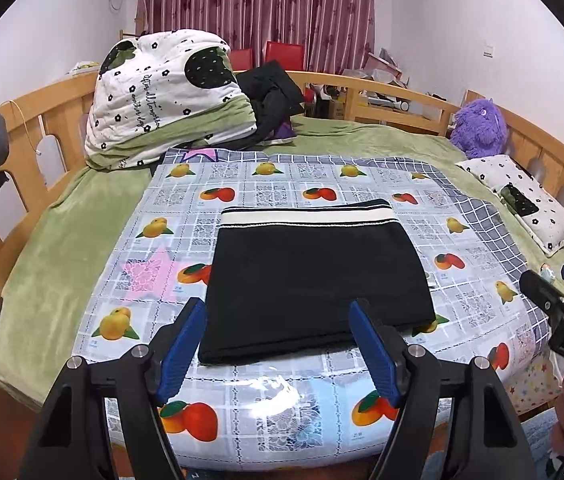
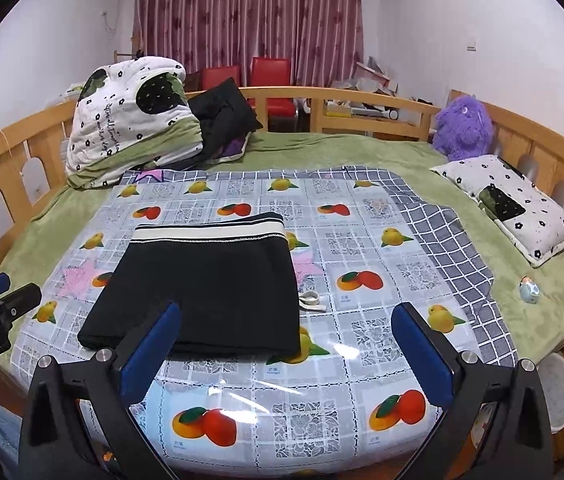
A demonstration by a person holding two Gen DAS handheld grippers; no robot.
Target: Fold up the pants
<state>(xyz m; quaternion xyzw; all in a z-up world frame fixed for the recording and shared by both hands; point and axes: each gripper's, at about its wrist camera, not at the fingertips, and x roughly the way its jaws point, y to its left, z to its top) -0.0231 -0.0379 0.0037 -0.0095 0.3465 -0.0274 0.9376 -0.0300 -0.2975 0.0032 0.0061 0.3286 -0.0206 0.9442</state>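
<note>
Both sets of fingers stand released and empty: the left gripper (image 1: 278,344) faces the folded pants' (image 1: 313,276) near edge; the right gripper (image 2: 285,344) sits toward the bed's (image 2: 421,156) right edge.

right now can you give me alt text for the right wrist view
Black pants, folded into a neat rectangle with the striped waistband at the far end, lie on a fruit-print plastic cloth spread over a green bed. The right gripper hangs open and empty above the cloth's near edge, and the left gripper shows at the left border. A purple plush toy sits by the wooden rail.
</note>
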